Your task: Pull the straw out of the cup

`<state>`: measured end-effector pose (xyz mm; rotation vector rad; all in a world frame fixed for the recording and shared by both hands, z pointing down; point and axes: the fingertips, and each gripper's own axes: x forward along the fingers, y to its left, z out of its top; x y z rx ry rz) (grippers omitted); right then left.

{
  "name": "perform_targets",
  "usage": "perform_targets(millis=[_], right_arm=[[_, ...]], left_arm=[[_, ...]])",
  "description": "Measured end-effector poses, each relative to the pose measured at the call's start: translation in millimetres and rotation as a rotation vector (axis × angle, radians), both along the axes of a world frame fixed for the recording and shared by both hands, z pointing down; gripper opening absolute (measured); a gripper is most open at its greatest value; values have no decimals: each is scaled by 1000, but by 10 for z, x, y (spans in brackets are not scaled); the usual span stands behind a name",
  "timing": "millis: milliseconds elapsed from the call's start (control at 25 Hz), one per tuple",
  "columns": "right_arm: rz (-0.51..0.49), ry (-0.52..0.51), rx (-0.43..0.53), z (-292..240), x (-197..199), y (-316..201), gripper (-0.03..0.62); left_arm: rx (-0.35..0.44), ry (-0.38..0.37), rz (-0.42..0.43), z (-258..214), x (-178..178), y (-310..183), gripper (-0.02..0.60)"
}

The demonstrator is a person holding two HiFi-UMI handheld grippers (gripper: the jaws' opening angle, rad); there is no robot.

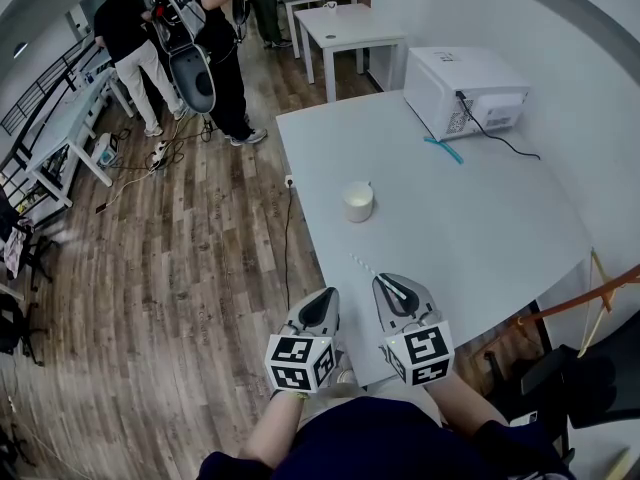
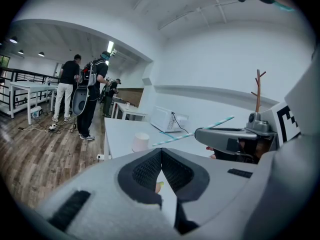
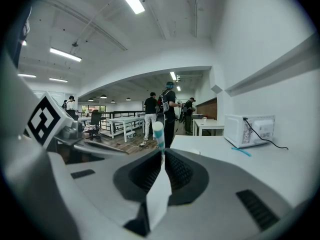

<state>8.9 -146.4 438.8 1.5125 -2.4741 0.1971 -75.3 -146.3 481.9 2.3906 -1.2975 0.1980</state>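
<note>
Your right claw [image 1: 386, 284] is pinched shut on the striped straw [image 1: 368, 267]. The straw is fully out of the paper cup [image 1: 358, 201], which stands upright on the white worktop [image 1: 480, 228], apart from the straw's far tip.

The head view shows the 2 claws side by side at the worktop's near edge, but not how the jaws stand. Your right gripper view settles it for that side: the jaws are closed on the straw [image 3: 158, 134], and its teal-and-white end pokes up past the tips of the right claw [image 3: 163, 154].

Your left gripper view shows the left claw [image 2: 161, 154] with its jaws together and nothing held. Only this view shows the straw [image 2: 175, 137] side-on, slanting out of the right claw [image 2: 202, 133] toward the cup [image 2: 141, 141].

The head view alone shows the microwave [image 1: 465, 88] at the worktop's far side, with a blue straw [image 1: 443, 149] lying just beside it.
</note>
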Motion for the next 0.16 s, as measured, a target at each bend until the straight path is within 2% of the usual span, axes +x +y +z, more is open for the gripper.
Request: perform_targets(millis=[160], right_arm=[[-1, 1, 2, 4, -10, 17, 43]], left_arm=[[3, -2, 0, 2, -9, 20, 18]])
